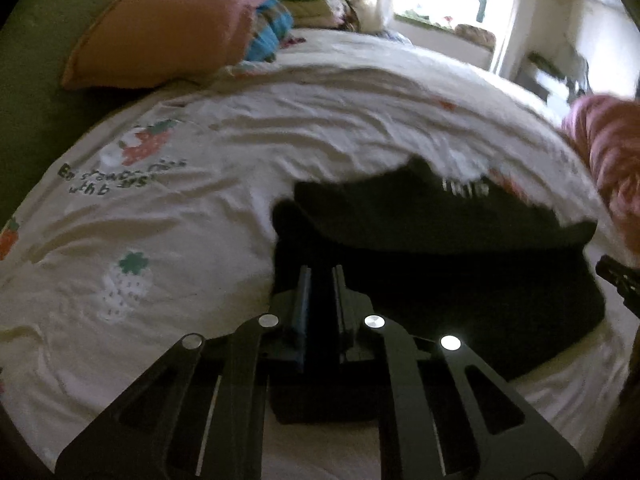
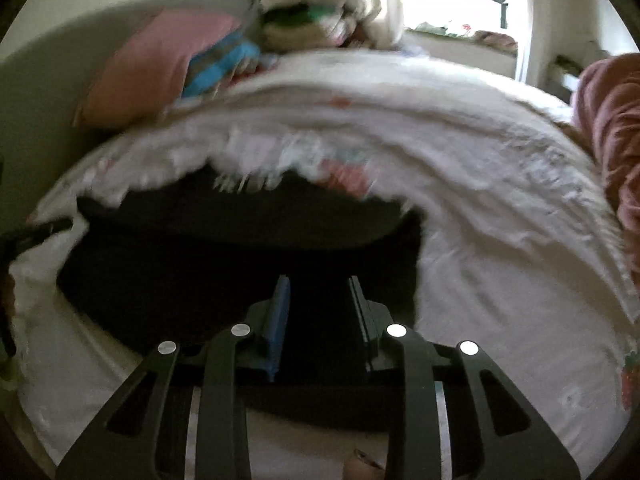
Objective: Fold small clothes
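Left gripper (image 1: 322, 276) tilted down, closed | black garment (image 1: 440, 248) beneath

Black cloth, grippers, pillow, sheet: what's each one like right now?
Black cloth: lying on the bed, partly folded over.
Left gripper: shut, over the cloth's left edge.
Right gripper: partly open, above the cloth.
Pillow: propped at the headboard.
Sheet: wrinkled.

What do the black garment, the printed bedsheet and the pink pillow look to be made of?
Black garment: soft matte cloth, probably knit; it folds over itself and reflects nothing.
Bedsheet: thin woven fabric, likely cotton, matte, finely creased, with strawberry prints.
Pillow: matte cloth cover over plump filling, seamed at the edge; the weave is too blurred to tell.
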Available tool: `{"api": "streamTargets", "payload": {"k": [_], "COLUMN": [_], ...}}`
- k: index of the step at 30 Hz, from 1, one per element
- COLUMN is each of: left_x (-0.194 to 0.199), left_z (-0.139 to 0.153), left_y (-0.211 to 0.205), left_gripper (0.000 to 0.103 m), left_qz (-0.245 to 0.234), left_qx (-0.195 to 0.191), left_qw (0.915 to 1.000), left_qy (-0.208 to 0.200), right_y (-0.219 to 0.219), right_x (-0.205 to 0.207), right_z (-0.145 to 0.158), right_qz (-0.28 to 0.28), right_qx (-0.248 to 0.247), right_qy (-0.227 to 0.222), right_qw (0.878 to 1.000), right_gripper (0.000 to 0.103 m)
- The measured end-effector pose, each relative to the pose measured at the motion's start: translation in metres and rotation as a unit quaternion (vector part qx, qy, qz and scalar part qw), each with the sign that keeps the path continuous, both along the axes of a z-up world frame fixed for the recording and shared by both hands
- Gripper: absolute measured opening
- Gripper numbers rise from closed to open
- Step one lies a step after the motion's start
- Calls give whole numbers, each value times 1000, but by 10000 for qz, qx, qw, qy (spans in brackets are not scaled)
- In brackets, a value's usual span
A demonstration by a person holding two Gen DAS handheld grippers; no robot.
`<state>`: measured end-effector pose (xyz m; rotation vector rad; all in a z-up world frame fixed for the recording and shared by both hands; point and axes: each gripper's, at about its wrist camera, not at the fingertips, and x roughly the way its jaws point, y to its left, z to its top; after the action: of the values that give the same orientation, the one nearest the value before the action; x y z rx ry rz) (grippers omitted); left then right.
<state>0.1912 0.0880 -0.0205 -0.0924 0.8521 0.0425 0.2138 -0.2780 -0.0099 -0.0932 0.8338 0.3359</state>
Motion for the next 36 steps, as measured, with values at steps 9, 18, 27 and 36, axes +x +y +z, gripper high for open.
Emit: {"api": "streamTargets", "payload": {"k": [9,18,27,36], "left_x": [32,68,84,93], "left_z": [-37,-39,-23,-28], "left_y": [-15,-12,19,41], "left_gripper": [4,4,11,40], "left_qz": [-32,159,729,1001], "left_qx": [319,262,-119,-282], "left_qw": [9985,9982,9971,9941], "left_qy": [443,514,206,321], "right_y": [28,32,2,-33], "right_x": [37,81,105,101], "right_z": [-42,-41,-26,-26], "right_qz": [-224,-542,-1119,-1483], "right_qx": [-622,-385,255,-93], "right_qy": [354,291,-203,-177], "right_qw": [9972,9974,9932,9887], "right_gripper": [27,23,23,49]}}
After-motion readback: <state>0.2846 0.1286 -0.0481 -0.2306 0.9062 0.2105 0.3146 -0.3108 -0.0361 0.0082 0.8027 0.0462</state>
